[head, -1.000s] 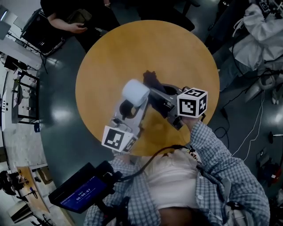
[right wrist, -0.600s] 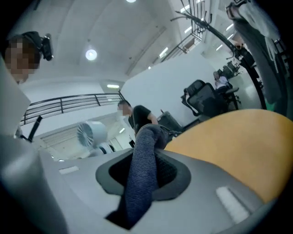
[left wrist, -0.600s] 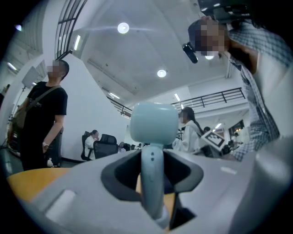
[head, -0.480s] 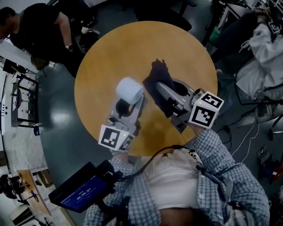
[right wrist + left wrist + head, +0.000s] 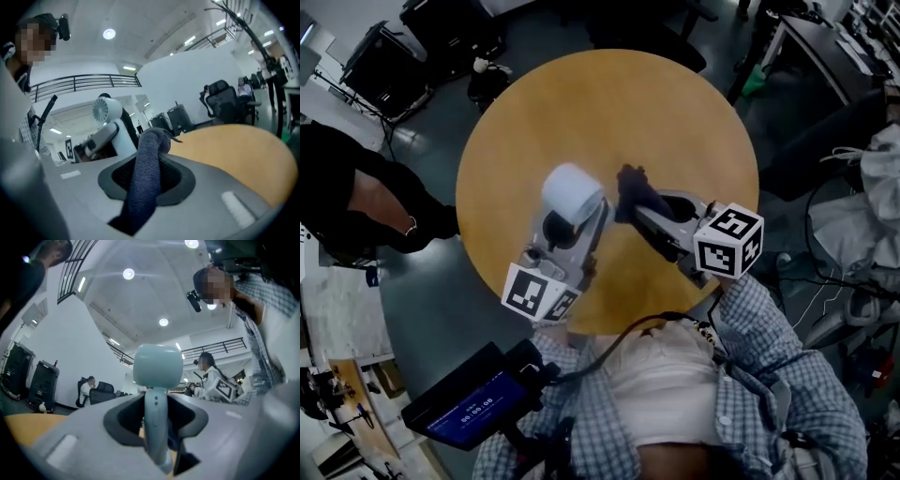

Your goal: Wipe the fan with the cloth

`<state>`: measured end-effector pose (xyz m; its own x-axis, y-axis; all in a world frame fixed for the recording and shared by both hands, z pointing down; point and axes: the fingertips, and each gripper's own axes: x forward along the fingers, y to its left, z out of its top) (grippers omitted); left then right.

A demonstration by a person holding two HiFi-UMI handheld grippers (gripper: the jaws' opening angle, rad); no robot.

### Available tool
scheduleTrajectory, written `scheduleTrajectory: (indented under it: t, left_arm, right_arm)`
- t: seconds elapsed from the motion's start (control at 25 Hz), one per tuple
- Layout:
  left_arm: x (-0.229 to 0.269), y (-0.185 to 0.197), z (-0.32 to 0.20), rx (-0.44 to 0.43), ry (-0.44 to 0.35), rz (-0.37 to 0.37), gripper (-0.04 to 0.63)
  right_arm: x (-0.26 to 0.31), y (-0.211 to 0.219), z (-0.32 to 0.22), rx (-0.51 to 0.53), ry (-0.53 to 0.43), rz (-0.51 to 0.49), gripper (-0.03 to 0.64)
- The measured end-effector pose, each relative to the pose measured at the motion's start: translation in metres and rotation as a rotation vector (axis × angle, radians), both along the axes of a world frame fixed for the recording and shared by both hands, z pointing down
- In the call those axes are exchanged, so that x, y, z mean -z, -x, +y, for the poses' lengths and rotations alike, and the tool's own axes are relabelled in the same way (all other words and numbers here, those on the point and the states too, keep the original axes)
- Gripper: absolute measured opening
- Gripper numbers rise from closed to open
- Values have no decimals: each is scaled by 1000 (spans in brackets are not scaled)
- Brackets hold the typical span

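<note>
While held over the one round surface (image 5: 675,103), the items count as follows. One fan (image 5: 572,195), pale head uppermost, sits at 9 o'clock of one dark cloth (image 5: 628,186), just beside it. Two grippers:
- Left gripper (image 5: 563,228): fingers (image 5: 70,446) clamped on the fan's stem.
- Right gripper (image 5: 645,214): fingers (image 5: 225,187) clamped on the cloth.

One person in a checked shirt (image 5: 787,375) at 6 o'clock. One dark-clad bystander (image 5: 356,202) at 9 o'clock.
</note>
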<state>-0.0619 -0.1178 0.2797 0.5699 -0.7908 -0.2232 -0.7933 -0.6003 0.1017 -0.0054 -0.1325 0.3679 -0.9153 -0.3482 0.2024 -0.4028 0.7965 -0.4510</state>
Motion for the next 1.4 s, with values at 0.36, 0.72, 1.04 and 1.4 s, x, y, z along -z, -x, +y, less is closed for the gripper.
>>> scheduleTrajectory:
  t: [0.36,0.72,1.04,1.4]
  left_arm:
    - [-3,-19,9,-68,0,-35,138]
    - [-3,-15,20,-92,-24,-17,138]
    - [17,-7,15,-57,23,0,138]
    - [26,4,45,-94,94,-15,138]
  right_arm:
    - [208,59,-22,322,-325,-246,84]
    - [108,69,-40,279,-87,-125,85]
    - [42,36,-31,121,4,66,85]
    - [37,-6,11,18,100,162,86]
